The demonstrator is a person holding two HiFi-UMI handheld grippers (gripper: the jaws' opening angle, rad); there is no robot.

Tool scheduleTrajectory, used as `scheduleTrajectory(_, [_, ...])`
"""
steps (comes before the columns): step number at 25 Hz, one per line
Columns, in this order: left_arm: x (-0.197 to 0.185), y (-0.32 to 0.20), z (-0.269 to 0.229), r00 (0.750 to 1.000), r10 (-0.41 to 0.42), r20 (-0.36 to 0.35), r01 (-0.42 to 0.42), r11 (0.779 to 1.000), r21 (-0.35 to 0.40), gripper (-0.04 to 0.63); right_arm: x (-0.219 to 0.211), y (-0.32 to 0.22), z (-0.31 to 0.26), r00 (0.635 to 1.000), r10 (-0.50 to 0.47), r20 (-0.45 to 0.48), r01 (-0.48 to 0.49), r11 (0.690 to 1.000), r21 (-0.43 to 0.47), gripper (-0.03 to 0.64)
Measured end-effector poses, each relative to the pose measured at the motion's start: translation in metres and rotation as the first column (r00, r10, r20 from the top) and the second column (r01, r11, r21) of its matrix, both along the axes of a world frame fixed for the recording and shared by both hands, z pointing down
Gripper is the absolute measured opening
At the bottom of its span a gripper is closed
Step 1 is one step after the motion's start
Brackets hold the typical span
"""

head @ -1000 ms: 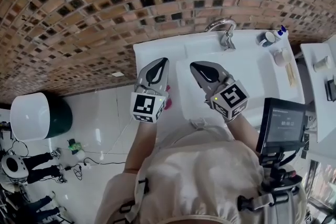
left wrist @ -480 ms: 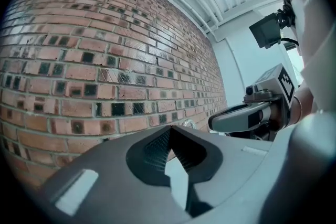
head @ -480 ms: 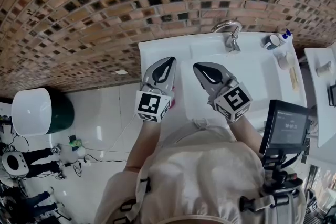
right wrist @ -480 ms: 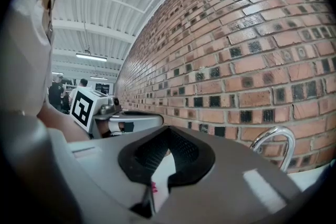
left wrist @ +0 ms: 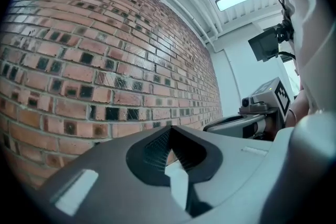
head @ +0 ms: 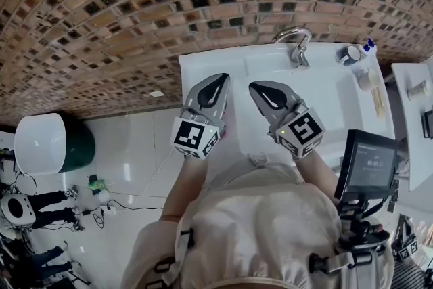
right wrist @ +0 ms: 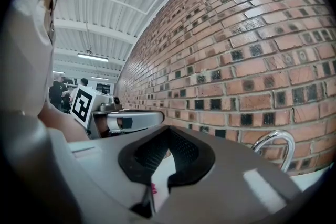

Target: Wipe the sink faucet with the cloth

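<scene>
The chrome faucet stands at the back of the white sink, against the brick wall; its curved spout also shows in the right gripper view. Both grippers hover level over the sink's near left part, well short of the faucet. My left gripper is shut and holds nothing. My right gripper sits beside it, also shut and holding nothing. A pink sliver of the cloth shows below the right jaws. In the head view the cloth is hidden.
Cups and a small bottle stand at the counter's back right, with another cup nearer. A monitor on a stand is at my right. A white and green bin, cables and bystanders are on the tiled floor to the left.
My left gripper has turned slightly, its tip nearer the right gripper, and now covers the pink cloth that showed beside it. The right gripper has held still.
</scene>
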State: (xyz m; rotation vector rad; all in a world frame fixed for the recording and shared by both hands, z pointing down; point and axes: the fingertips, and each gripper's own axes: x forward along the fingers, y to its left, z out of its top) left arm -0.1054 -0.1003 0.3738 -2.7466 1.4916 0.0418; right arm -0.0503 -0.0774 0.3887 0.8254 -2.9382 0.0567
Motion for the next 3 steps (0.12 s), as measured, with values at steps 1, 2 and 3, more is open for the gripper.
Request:
scheduleTrajectory(1, [0.0020,0.0007,-0.0001,1.000,0.006,-0.001,-0.006,1.000,0.001,0.003,0.0012,0.0007,0.0007,1.000,0.002,-0.002,-0.002,1.000,-0.003,-0.008])
scheduleTrajectory(2, [0.0042,0.0014,-0.0002,1.000,0.012,-0.003,-0.012,1.000,0.002,0.003,0.0027,0.0014,0.0013,1.000,0.005,-0.004,-0.005,1.000,-0.006,-0.008])
scheduleTrajectory(3, [0.0066,0.0020,-0.0002,1.000,0.019,-0.004,-0.019,1.000,0.003,0.003,0.0044,0.0021,0.0019,1.000,0.009,-0.006,-0.009,1.000,-0.009,-0.008])
